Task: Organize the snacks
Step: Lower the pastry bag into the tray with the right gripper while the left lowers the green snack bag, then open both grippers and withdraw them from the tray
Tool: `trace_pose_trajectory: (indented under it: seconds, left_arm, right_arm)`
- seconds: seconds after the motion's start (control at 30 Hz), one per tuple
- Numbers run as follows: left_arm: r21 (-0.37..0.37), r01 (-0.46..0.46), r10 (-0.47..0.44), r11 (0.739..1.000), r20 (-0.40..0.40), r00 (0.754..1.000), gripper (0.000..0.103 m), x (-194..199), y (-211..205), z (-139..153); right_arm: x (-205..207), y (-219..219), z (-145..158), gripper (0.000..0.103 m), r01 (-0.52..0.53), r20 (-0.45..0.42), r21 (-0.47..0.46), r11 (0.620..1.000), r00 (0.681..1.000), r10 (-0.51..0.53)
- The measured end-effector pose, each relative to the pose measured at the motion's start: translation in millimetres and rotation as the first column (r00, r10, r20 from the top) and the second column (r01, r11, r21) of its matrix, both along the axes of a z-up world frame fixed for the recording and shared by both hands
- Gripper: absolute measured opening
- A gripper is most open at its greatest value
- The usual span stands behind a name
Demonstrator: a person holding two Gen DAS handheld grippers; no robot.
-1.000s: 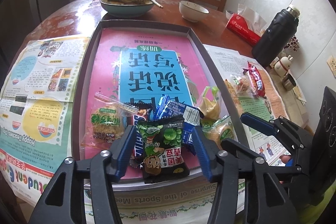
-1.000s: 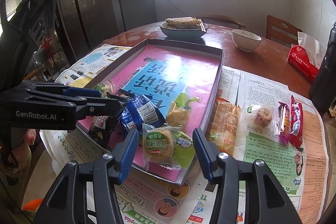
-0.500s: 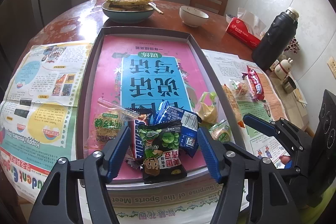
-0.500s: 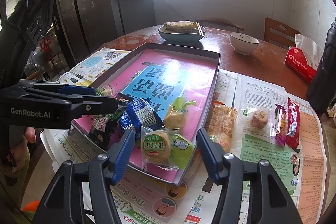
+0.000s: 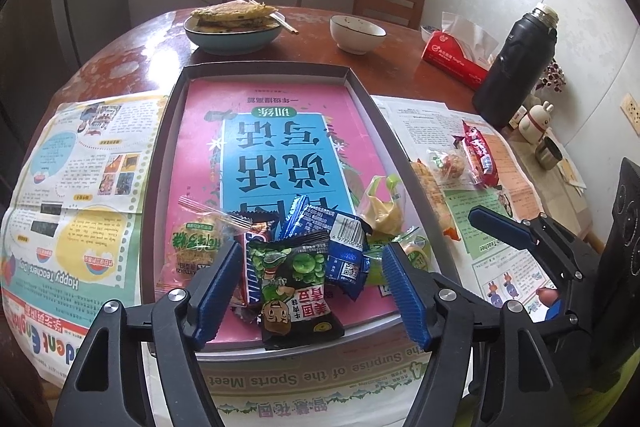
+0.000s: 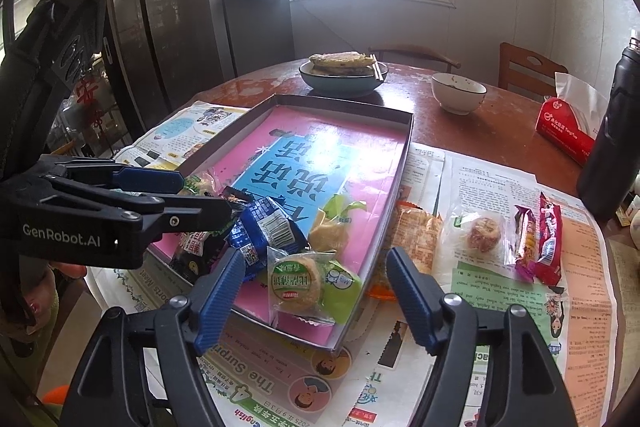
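- Left claw (image 5: 308,287), in the left wrist view, has its jaws opening on either side of a black pea packet (image 5: 298,289) that lies at the near edge of the tray (image 5: 168,131); the pads do not touch it
- Beside that packet sit a blue packet (image 5: 340,247) and a green-labelled cake (image 5: 192,247)
- Right claw (image 6: 316,291), in the right wrist view, has its jaws opening around a round cake (image 6: 296,281) in the tray's near corner, not pressing on it
- Red bars (image 6: 540,239) and a wrapped bun (image 6: 484,233) lie on newspaper (image 6: 500,291) on the bench (image 6: 480,131), outside the tray
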State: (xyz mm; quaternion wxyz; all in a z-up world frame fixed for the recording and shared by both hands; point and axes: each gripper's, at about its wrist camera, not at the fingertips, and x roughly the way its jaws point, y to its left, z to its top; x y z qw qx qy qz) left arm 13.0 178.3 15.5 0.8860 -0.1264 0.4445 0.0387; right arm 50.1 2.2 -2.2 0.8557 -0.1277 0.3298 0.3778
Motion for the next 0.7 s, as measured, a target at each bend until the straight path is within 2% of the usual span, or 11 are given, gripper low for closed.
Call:
trace_pose_trajectory:
  seconds: [0.07,0.7]
  left_arm:
    - [0.005,-0.001,0.001,1.0,0.001,1.0,0.077,-0.5,-1.1,0.8]
    - [0.023,0.05,-0.05,0.998,-0.003,0.999,0.077,9.3,-30.0,7.0]
  right_arm:
    - [-0.2,-1.6,0.6,0.075,0.003,0.002,0.004,1.0,1.0,-0.003]
    - [3.5,-30.2,6.1,0.087,0.06,0.012,0.05,0.997,0.998,-0.061]
